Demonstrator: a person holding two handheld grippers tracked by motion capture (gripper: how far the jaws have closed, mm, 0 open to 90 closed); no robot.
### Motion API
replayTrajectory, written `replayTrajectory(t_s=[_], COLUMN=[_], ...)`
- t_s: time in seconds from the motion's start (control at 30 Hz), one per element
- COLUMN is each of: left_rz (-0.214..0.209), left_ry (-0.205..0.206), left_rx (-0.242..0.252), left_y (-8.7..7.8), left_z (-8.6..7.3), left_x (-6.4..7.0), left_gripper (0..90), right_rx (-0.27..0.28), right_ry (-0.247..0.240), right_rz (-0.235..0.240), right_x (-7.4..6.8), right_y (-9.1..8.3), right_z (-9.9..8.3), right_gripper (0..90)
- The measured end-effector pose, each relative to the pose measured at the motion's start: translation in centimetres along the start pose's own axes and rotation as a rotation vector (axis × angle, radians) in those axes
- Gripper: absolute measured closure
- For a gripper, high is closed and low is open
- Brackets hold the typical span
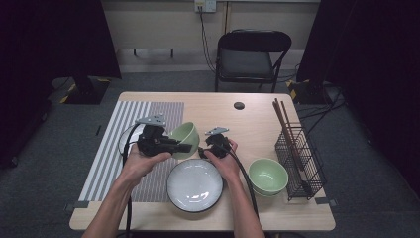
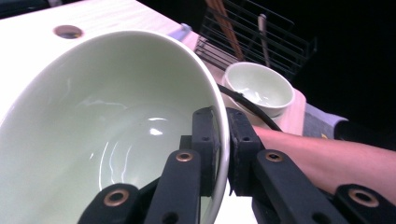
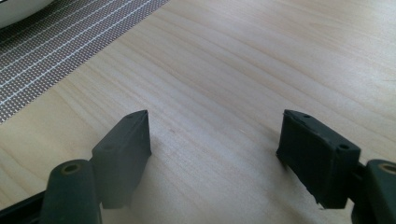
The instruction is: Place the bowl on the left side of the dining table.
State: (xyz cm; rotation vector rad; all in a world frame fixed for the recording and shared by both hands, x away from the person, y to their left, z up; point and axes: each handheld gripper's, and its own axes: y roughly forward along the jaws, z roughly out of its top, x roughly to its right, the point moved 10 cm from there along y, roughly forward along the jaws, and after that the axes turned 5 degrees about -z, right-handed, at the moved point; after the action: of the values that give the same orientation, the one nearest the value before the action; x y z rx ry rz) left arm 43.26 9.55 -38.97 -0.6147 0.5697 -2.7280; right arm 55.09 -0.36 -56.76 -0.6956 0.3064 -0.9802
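Bowl rim is what my left gripper (image 2: 223, 140) bites now: one jaw sits inside the green bowl (image 2: 107, 121), the other outside, and both press on the thin wall, so the bowl is clamped. In the high view this bowl (image 1: 185, 136) is tilted on its side, its opening turned toward my left gripper (image 1: 184, 148), and it is at the right edge of the striped placemat (image 1: 124, 148), just behind the white plate (image 1: 194, 185). I cannot tell if the bowl touches the mat or is lifted a little. My right gripper (image 3: 215, 154) has its jaws wide apart with nothing between them, and they are low over the bare wooden table (image 3: 243, 70); a corner of the placemat (image 3: 56, 42) lies at the upper left of its view. From above, my right gripper (image 1: 204, 151) is just beside the tilted bowl and near the far rim of the plate. A second green bowl (image 1: 268, 176) stands upright on the table to the right of the plate, and beside it is the black wire rack (image 1: 301, 158) with chopsticks (image 1: 283, 124) leaning in it.
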Motion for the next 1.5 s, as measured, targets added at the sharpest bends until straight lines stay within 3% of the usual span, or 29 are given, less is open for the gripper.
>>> replayTrajectory(t_s=[0.07, 0.17, 0.27, 0.4, 0.73, 0.77, 0.83, 1.2, 1.37, 1.5], left_rz=[0.010, 0.079, 0.087, 0.166, 0.263, 0.304, 0.334, 0.393, 0.417, 0.410], left_ry=[-0.017, -0.022, -0.054, -0.084, -0.159, -0.167, -0.172, -0.268, -0.282, -0.289], left_rx=[0.015, 0.019, 0.052, 0.044, 0.065, 0.048, 0.041, 0.046, 0.033, 0.015], left_y=[-0.4, -1.2, -2.2, -3.4, -5.6, -5.9, -6.1, -6.9, -7.0, -6.9], left_z=[0.0, -0.2, -0.3, -0.9, -2.1, -2.4, -2.7, -4.8, -6.1, -6.9], left_x=[-0.7, -2.1, -3.2, -4.9, -9.3, -10.3, -11.1, -14.7, -15.7, -16.1], left_gripper=[83.7, 83.7, 83.6, 83.6, 83.6, 83.6, 83.6, 83.6, 83.5, 83.4], right_rx=[0.000, 0.000, 0.000, 0.000, 0.002, 0.002, 0.002, 0.002, 0.002, 0.002], right_ry=[0.000, 0.000, 0.000, 0.000, -0.003, -0.003, -0.003, -0.003, -0.003, -0.003], right_rz=[0.000, -0.001, -0.001, -0.001, -0.001, 0.000, -0.001, -0.001, -0.001, -0.001], right_x=[0.0, 0.0, 0.0, 0.0, 0.0, 0.0, 0.0, 0.0, 0.0, 0.0], right_y=[0.0, 0.0, 0.0, 0.0, 0.0, 0.0, 0.0, 0.0, 0.0, 0.0], right_z=[0.0, 0.0, 0.0, 0.0, 0.0, 0.0, 0.0, 0.0, 0.0, 0.0], right_gripper=[24.5, 24.5, 24.4, 24.4, 24.4, 24.5, 24.5, 24.4, 24.5, 24.5])
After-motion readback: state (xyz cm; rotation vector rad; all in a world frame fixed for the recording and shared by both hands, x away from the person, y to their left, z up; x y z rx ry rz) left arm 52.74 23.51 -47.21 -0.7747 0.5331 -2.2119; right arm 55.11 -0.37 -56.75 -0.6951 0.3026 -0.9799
